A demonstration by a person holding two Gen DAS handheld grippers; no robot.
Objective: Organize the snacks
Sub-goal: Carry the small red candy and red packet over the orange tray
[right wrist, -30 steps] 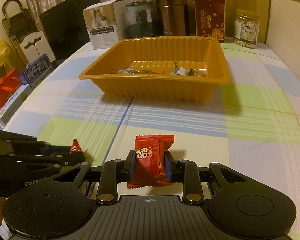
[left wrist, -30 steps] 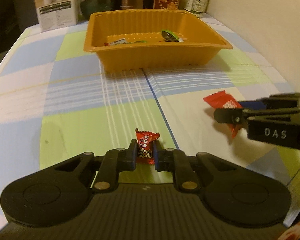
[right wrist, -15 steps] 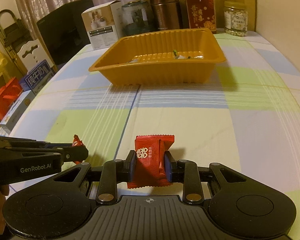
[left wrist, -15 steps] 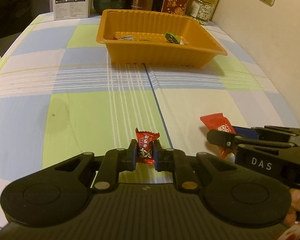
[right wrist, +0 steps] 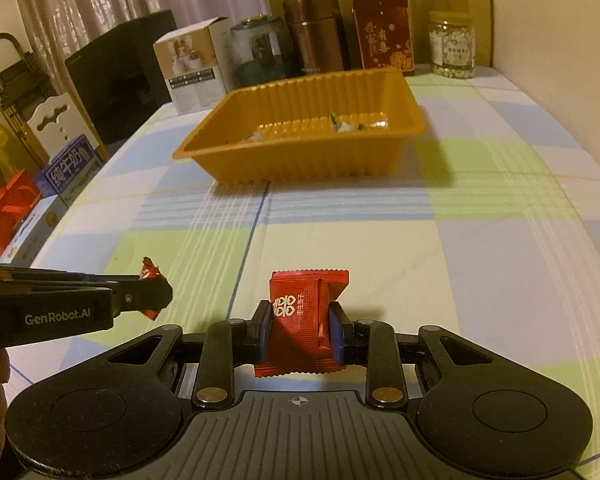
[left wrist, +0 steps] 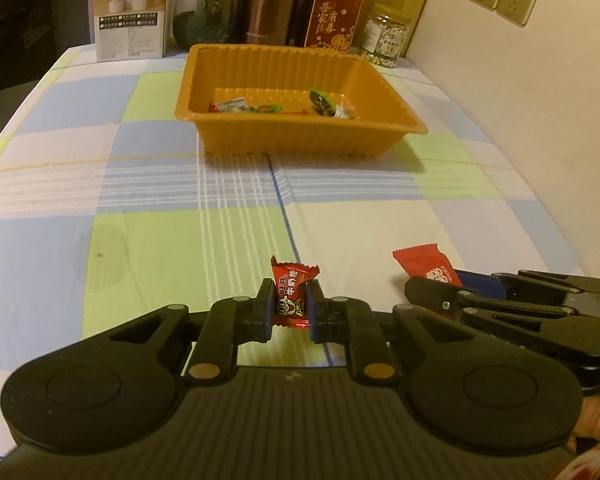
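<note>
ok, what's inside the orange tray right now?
The orange tray holds a few wrapped candies: a white one, green ones and a dark green one. The near wall hides the front of its floor.

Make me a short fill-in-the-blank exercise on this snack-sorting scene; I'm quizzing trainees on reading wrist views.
1. The left gripper is shut on a small ____ candy.
2. The right gripper is shut on a larger red packet, beside the ____ gripper.
3. The wrapped sweets already sorted lie in the ____ tray.

Missing words: red; left; orange
</note>
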